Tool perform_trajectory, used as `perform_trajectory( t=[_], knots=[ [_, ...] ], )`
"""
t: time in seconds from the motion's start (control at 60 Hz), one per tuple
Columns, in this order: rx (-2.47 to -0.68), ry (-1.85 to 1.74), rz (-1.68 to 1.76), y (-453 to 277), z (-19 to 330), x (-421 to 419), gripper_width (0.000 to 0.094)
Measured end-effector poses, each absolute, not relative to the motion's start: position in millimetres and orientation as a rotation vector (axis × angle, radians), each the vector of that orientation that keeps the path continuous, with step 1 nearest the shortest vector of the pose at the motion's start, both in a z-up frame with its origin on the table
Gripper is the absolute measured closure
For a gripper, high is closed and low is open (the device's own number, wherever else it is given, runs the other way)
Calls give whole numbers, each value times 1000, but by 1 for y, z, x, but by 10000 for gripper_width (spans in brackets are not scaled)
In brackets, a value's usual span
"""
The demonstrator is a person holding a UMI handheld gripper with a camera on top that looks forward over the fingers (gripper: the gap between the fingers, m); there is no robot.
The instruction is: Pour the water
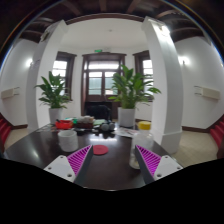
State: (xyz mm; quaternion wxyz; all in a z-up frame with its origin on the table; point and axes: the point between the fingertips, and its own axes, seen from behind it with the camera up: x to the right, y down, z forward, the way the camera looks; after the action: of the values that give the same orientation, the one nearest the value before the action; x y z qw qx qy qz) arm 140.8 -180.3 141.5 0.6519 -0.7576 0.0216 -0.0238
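My gripper (pixel 108 166) is open and empty, low over the near side of a dark round table (pixel 40 152). Its magenta pads (pixel 65 163) stand wide apart. A flat red disc (pixel 99 150) lies on the table just ahead, between the fingers. A white cup (pixel 67 140) stands ahead of the left finger, with a red-topped container (pixel 65 125) behind it. A pale clear vessel (pixel 135 152) stands just inside the right finger; I cannot tell if it touches it.
Several small dark items (pixel 98 127) and a yellow object (pixel 144 126) sit at the table's far side. Two potted plants (pixel 55 92) (pixel 130 88) stand beyond it, in front of windows (pixel 103 78). White pillars flank the room.
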Motion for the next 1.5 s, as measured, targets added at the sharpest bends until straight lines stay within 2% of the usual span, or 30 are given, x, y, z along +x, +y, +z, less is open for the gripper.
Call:
perform_trajectory(
  t=[0.2, 0.283, 0.45, 0.5, 0.55, 0.583, 0.667, 0.8, 1.1, 1.333, 1.5],
  knots=[
    [-1709, 130, -118, -153, 119, 224, 87],
    [-1733, 109, -122, -142, 97, 270, 86],
    [-1772, 104, -113, -112, 78, 291, 112],
    [-1774, 106, -113, -106, 76, 292, 155],
    [-1757, 105, -108, -101, 79, 292, 238],
    [-1748, 102, -107, -99, 80, 291, 354],
    [-1753, 87, -109, -96, 79, 290, 385],
    [-1757, 89, -102, -95, 77, 291, 536],
    [-1770, -7, -206, -91, 86, 278, 539],
    [-1697, -491, -503, -48, 133, 199, 539],
    [-1606, -882, -771, -11, 131, 133, 540]
  ],
)
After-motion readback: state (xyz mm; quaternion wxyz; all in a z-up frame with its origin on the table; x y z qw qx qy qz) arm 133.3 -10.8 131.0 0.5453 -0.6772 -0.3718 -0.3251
